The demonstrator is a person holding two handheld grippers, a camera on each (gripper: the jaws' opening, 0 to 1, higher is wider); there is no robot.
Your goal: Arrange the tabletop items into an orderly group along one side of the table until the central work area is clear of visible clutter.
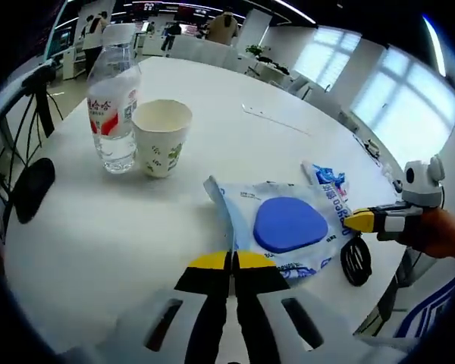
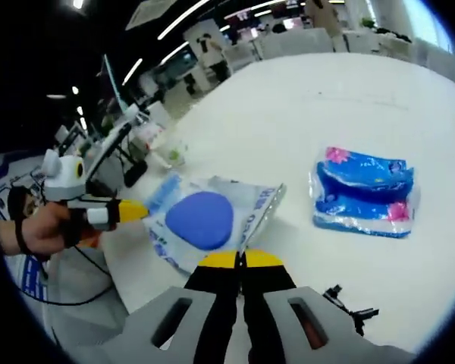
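The left gripper (image 1: pixel 230 262), jaws closed on the edge of the bag (image 1: pixel 288 227) just ahead while the right gripper (image 2: pixel 240 260) pinched its opposite edge, risked tearing it if both pulled apart.

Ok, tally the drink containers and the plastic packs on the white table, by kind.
Clear plastic water bottle with a red label: 1
White paper cup with green print: 1
Clear plastic bag with a blue oval print: 1
Blue plastic tissue pack: 1
Total: 4
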